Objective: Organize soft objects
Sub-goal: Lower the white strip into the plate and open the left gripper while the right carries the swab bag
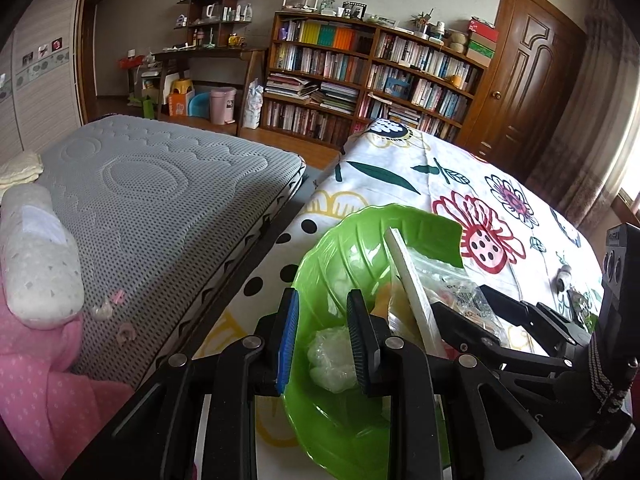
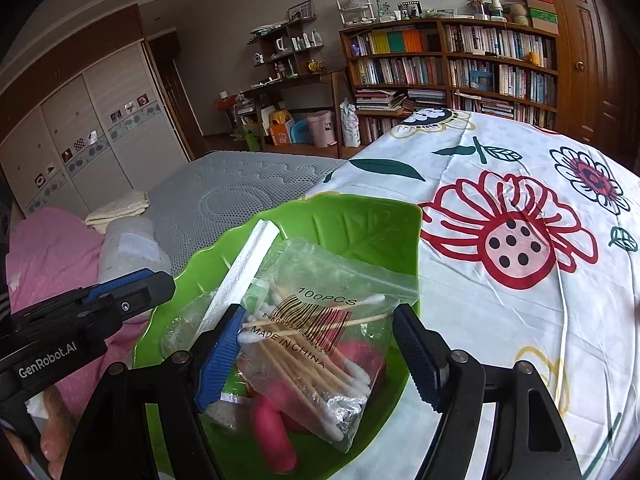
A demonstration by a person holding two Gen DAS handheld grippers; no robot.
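Right wrist: claw (image 2: 316, 354) agape over bowl (image 2: 360, 224).

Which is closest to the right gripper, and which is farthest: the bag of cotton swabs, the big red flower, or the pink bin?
1. Bag of cotton swabs: between the right gripper fingers, in the green bowl.
2. Big red flower: on the tablecloth, beyond the bowl.
3. Pink bin: on the far floor.
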